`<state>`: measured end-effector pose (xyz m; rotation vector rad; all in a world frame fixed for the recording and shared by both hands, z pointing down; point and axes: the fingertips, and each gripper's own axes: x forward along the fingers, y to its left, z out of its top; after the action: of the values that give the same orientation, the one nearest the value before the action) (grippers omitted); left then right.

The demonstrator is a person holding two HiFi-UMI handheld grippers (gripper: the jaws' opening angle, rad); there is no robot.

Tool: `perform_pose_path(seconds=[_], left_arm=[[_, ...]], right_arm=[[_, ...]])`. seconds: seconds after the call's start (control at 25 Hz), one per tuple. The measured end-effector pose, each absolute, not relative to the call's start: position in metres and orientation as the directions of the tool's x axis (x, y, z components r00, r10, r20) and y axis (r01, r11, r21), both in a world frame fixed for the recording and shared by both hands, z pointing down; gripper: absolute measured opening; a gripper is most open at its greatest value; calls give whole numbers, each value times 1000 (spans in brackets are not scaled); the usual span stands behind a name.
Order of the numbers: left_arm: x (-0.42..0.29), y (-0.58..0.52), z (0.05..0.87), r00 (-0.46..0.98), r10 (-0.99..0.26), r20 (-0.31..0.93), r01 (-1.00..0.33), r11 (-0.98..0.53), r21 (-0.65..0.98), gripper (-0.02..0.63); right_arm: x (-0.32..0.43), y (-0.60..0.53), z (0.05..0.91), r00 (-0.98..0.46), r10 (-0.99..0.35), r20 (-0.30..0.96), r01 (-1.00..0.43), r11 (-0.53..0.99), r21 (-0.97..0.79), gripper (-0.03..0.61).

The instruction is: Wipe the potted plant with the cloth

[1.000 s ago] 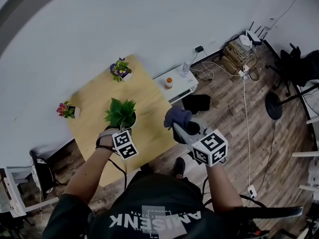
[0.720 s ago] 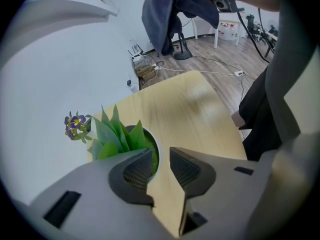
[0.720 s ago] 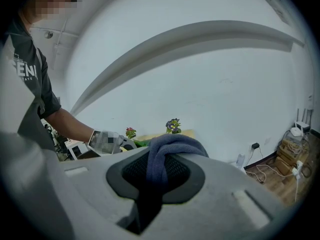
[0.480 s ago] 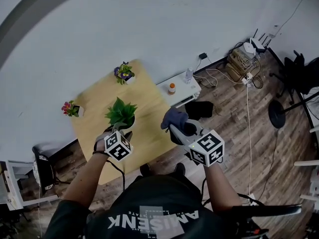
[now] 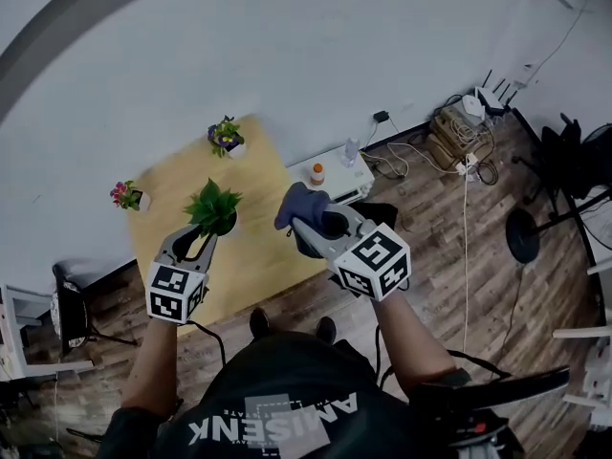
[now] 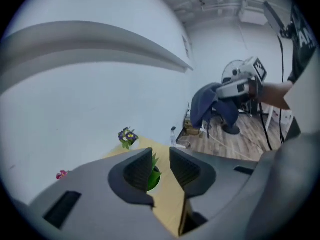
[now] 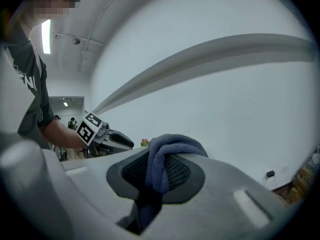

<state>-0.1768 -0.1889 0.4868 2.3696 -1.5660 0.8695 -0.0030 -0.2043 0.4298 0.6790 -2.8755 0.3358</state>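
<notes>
The potted plant [image 5: 212, 208], green leaves in a dark pot, stands on the yellow wooden table [image 5: 258, 247]. My left gripper [image 5: 203, 237] hangs above and in front of it. Its jaws stand apart and are closing a little, with nothing between the pads. In the left gripper view the plant [image 6: 154, 176] shows far below through the gap of the left gripper [image 6: 161, 166]. My right gripper [image 5: 298, 226] is shut on the dark blue cloth [image 5: 301, 207], held in the air right of the plant. The cloth [image 7: 165, 159] bunches over the pads of the right gripper [image 7: 159, 176].
Two small flower pots stand at the table's far side, one purple [image 5: 226, 137], one pink [image 5: 127, 196]. A low white shelf [image 5: 337, 175] with an orange-capped bottle [image 5: 316, 174] sits by the wall. Cables and boxes [image 5: 459, 113] lie on the wooden floor to the right.
My left gripper has come off the plant pot, opened and risen, rolling as it went. The right gripper with the cloth has risen too.
</notes>
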Motion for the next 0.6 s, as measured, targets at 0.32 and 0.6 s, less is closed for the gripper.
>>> perform_pose_path(seconds=[0.32, 0.6], left_arm=[[-169, -138, 395, 228, -936, 269, -973, -229, 26, 33], [-203, -99, 345, 145, -976, 161, -988, -136, 71, 3]], right_arm=[[-7, -190, 396, -933, -327, 151, -348, 927, -142, 51], [-34, -174, 363, -932, -345, 109, -355, 930, -93, 51]])
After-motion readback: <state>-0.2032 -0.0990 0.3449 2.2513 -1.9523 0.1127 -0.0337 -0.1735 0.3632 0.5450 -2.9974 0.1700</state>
